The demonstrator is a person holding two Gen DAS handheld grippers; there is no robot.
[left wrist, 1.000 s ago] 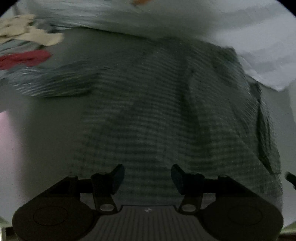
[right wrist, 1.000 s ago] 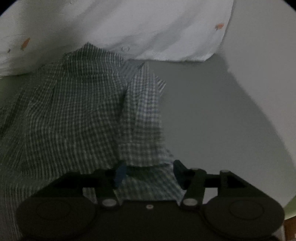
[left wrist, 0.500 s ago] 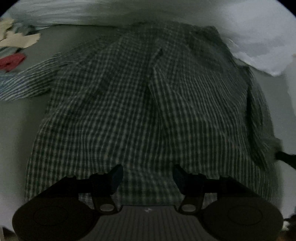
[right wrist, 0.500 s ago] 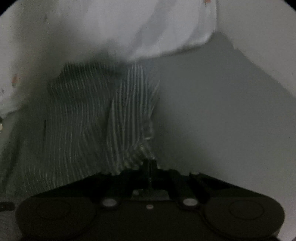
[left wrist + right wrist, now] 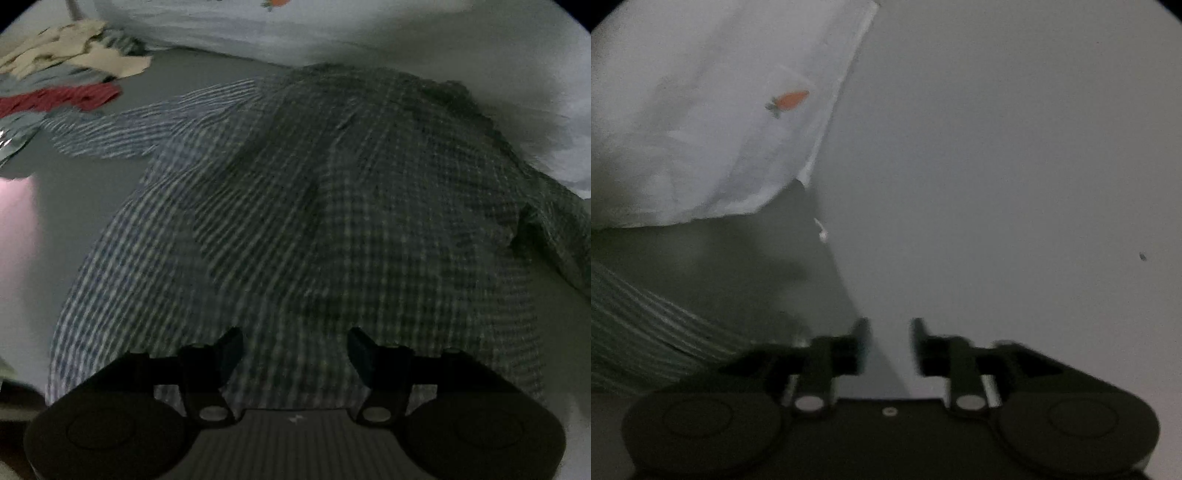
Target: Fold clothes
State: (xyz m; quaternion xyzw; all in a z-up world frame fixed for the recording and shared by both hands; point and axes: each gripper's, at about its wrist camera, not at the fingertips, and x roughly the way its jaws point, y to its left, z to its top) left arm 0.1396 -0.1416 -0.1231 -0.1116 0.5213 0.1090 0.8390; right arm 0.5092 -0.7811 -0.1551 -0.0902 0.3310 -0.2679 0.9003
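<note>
A dark checked shirt (image 5: 314, 221) lies spread on the grey bed sheet, one sleeve (image 5: 147, 122) reaching to the upper left. My left gripper (image 5: 295, 350) hovers over the shirt's near hem. Its jaws are opening and no cloth is pinched between them. In the right wrist view only a corner of the checked shirt (image 5: 639, 328) shows at the lower left. My right gripper (image 5: 890, 343) points toward the pale wall beside the bed, jaws opening with nothing between them.
A white pillow with a small carrot print (image 5: 701, 122) lies at the head of the bed. A heap of other clothes, beige and red (image 5: 62, 81), sits at the upper left. A pale wall (image 5: 1015, 166) borders the bed on the right.
The right gripper shut on the shirt's edge, then let go, opened and swung off to the right toward the wall. The left gripper slid along the hem, and more of the left sleeve now shows.
</note>
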